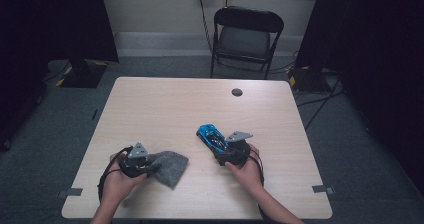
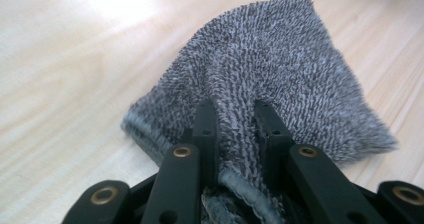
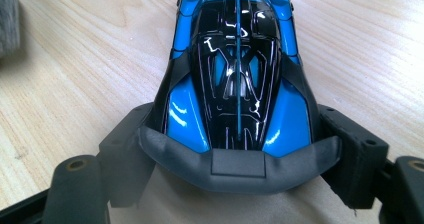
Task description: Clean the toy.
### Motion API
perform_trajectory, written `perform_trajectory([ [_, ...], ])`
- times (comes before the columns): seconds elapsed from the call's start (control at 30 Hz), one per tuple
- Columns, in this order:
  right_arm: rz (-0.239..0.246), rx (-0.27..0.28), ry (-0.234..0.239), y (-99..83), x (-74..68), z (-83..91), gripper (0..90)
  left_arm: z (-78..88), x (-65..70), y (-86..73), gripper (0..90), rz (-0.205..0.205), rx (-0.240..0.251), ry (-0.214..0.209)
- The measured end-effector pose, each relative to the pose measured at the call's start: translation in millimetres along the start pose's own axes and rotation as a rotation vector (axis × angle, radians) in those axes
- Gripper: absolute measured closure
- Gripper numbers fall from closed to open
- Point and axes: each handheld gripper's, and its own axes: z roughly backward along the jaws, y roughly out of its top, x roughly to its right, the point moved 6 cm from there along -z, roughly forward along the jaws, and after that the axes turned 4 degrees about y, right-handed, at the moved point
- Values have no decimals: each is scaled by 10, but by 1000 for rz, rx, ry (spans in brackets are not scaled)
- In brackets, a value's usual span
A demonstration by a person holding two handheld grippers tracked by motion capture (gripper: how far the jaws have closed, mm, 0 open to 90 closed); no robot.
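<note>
A grey knitted cloth lies on the pale wooden table at the front left. My left gripper is shut on its near edge, pinching a fold of the cloth between the two black jaws of the left gripper. A blue and black toy race car sits right of centre, nose pointing away and to the left. My right gripper holds it from behind. In the right gripper view the jaws press on both sides of the car at its grey rear wing, with the right gripper spread wide around it.
A small dark round cap is set in the table near its far edge. A black folding chair stands beyond the table. Cables run over the floor at the right. Dark curtains hang on both sides.
</note>
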Motion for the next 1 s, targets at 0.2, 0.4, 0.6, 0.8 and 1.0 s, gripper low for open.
perform_trajectory([
  [0.2, 0, 0, 0, 0, 0, 0, 238, 144, 25, 280, 757, 29, 103, -7],
  [0.4, 0, 0, 0, 0, 0, 0, 238, 8, 98, 509, 756, 31, 137, -24],
  [0.6, -1, 0, 0, 0, 0, 0, 238, -190, 161, 805, 755, 42, 148, -37],
  [0.8, 0, 0, 0, 0, 0, 0, 238, -404, 287, 1114, 753, 6, 159, -48],
  [1.0, 0, 0, 0, 0, 0, 1, 238, -628, 408, 1315, 750, -25, 122, -46],
])
